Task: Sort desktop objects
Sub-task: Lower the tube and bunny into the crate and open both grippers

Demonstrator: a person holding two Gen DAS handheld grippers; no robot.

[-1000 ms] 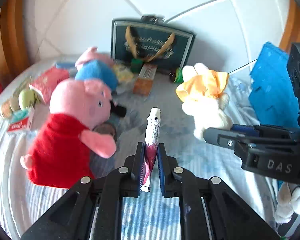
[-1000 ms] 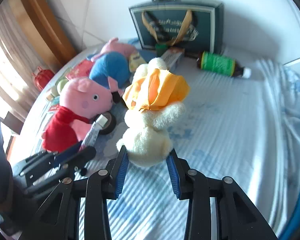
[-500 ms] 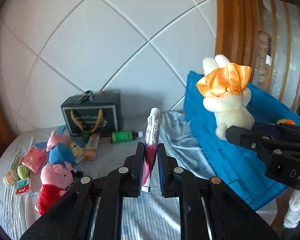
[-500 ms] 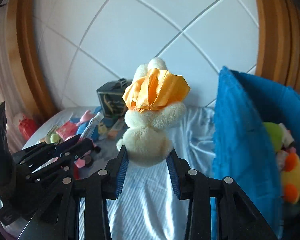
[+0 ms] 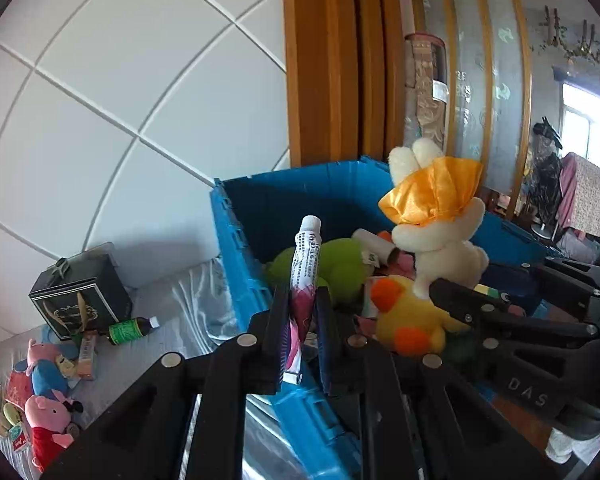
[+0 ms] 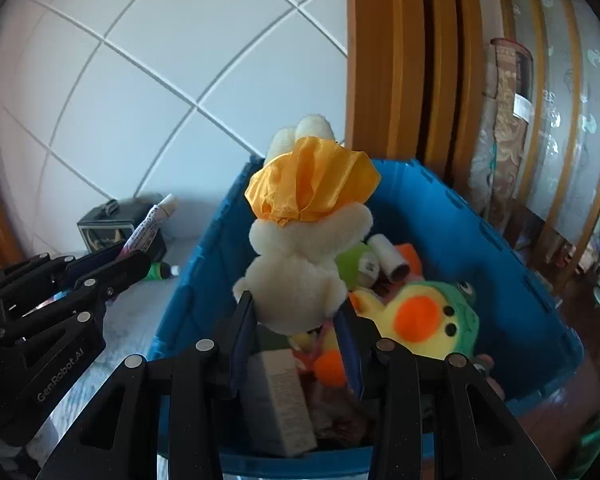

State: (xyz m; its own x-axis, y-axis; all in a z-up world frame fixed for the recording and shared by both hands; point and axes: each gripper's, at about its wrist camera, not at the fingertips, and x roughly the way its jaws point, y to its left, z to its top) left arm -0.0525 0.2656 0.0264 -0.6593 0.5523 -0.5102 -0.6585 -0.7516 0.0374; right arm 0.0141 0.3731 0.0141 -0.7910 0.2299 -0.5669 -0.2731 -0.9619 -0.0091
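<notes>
Desktop objects were half sorted: the left gripper (image 5: 303, 312) pinched a tube (image 5: 305, 276) and the right gripper (image 6: 296, 320) clamped a white rabbit (image 6: 300, 272), both above the blue bin (image 6: 512, 280) already holding toys; pig plushes (image 5: 46, 420) and a bottle (image 5: 130, 330) remained on the table (image 5: 172, 320).

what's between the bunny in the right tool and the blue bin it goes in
Nothing visible. The right tool holds the bunny above the open blue bin, which has no lid. Directly below lie only toys already inside, such as the yellow duck and a white box.
</notes>
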